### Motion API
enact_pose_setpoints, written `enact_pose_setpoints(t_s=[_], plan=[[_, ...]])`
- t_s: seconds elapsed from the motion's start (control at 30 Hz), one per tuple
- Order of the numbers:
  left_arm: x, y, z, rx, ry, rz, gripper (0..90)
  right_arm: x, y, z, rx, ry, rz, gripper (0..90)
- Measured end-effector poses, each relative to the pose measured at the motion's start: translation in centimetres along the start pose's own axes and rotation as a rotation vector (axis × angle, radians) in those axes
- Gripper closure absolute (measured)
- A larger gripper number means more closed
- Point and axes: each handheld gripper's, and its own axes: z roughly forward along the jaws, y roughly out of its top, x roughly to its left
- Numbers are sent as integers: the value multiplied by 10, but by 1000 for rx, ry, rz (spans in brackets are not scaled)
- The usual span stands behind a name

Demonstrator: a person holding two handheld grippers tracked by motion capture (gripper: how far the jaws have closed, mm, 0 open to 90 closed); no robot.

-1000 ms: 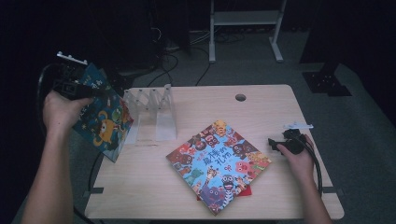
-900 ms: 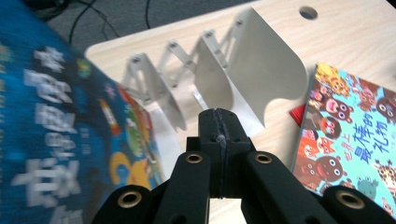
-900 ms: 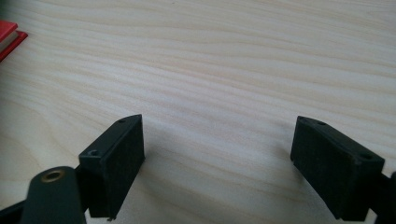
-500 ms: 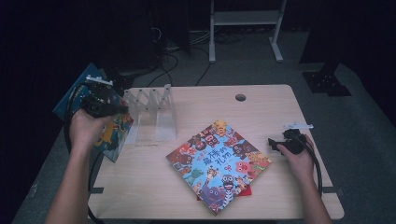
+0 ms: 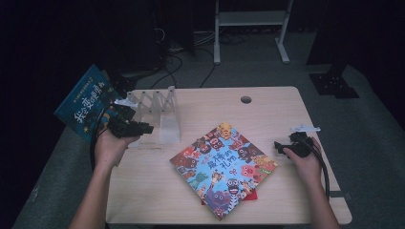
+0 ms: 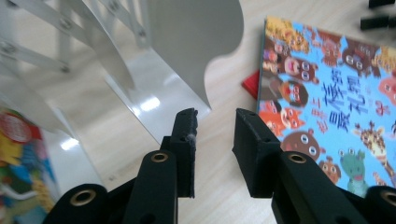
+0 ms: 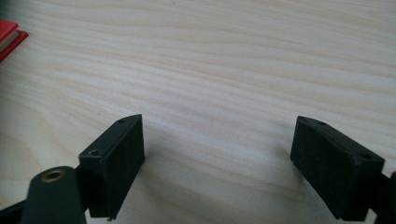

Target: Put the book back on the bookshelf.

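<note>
Half the blue book (image 5: 86,101) overhangs the table (image 5: 267,102), rack-hidden (image 5: 160,112)

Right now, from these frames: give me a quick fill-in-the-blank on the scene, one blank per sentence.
1. The blue book leans at the rack's ____ end, seen from the high view.
2. The colourful book lies flat on a ____ book.
3. The left gripper's jaws hold ____.
4. The right gripper rests with its jaws ____.

Missing words: left; red; nothing; open
</note>
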Motion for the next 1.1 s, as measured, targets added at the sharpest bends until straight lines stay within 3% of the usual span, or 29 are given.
enact_pose_setpoints(t_s=[0.17, 0.43, 0.57, 0.77, 0.97, 1.1], plan=[[-4, -16, 21, 17, -14, 59, 547, 0, 0, 0, 0, 0, 0, 164], [-10, -36, 51, 44, -75, 10, 406, 0, 0, -1, 0, 1, -2, 169], [-14, -44, 64, 58, -98, 10, 319, 1, -2, -2, 1, 0, 2, 168], [-17, -50, 77, 95, -131, 57, 213, 6, 0, -13, 7, 45, -29, 387], [-20, -52, 75, 100, -158, 98, 227, 20, -3, -35, 18, 99, -73, 448], [-22, -53, 76, 103, -178, 116, 344, 22, -14, -47, 29, 131, -75, 491]])
